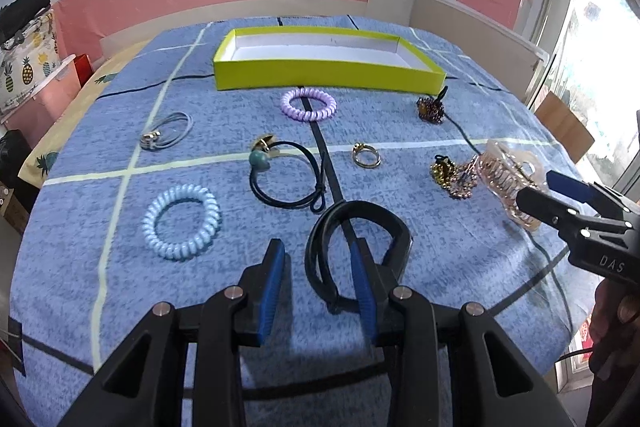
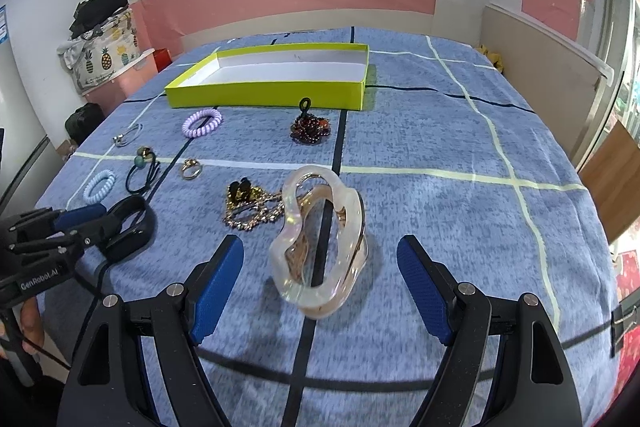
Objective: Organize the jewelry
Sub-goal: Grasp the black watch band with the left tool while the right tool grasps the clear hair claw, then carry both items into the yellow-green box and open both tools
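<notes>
I see the counter [image 2: 440,211] under a blue cloth crossed with pale and dark lines. At its far side sits the yellow-green box [image 2: 272,94], white inside and holding nothing I can make out.

My right gripper [image 2: 320,283] has its jaws spread wide, one on each side of the translucent hair claw [image 2: 320,247], which stands on the cloth between them; neither pad touches it. My left gripper [image 1: 318,267] is parted too, its right pad reaching inside the loop of the black bangle [image 1: 356,239] lying flat on the cloth. I cannot tell whether that pad touches the band.

The rest is scattered between the grippers and the box. A pale blue coil hair tie [image 1: 181,223] lies left of the bangle. A black elastic with a teal bead [image 1: 288,171] sits mid-counter, with a lilac coil hair tie [image 1: 308,104] beyond it, just in front of the box. Just left of the claw lies a gold chain tangle [image 2: 250,205]. A dark red beaded piece [image 2: 310,129] with a black loop lies near the box. A grey elastic with a metal charm [image 1: 168,131] rests at the far left, and a small gold ring [image 1: 365,155] near the centre line.
</notes>
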Demonstrator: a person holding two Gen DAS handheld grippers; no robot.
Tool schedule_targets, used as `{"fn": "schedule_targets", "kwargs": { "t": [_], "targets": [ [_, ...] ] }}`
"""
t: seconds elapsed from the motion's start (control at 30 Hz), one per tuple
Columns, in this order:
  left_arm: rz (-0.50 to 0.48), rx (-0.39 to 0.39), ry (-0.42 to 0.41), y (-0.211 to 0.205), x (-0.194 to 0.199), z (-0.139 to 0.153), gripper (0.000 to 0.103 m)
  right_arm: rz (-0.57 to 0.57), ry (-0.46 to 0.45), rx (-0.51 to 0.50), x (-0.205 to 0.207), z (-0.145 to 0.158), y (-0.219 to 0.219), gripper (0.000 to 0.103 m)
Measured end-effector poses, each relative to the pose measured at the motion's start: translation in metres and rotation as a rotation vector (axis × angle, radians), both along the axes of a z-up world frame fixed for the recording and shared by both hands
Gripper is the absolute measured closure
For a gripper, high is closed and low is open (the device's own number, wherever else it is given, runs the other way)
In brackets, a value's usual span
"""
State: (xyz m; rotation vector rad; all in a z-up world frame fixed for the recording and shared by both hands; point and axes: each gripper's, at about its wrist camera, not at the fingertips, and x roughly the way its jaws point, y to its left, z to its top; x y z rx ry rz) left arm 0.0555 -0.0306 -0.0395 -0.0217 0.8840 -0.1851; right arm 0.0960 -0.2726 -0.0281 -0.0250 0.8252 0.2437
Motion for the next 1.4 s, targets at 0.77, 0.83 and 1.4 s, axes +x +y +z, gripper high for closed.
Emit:
{"fn": "schedule_targets", "kwargs": {
  "t": [0.77, 0.83, 1.4],
  "targets": [
    [-0.016, 0.017, -0.037, 0.000, 0.002, 0.004, 0.091, -0.034, -0.030, -0.008, -0.005, 0.005, -0.006, 0.057],
    [-0.016, 0.014, -0.044, 0.001, -0.001, 0.007, 0.091, -0.032, -0.038, -0.010, -0.008, 0.007, -0.005, 0.057],
    [-0.005, -0.002, -0.079, 0.005, -0.007, 0.025, 0.091, 0.002, -0.092, 0.003, -0.024, 0.024, 0.000, 0.058]
  ]
}}
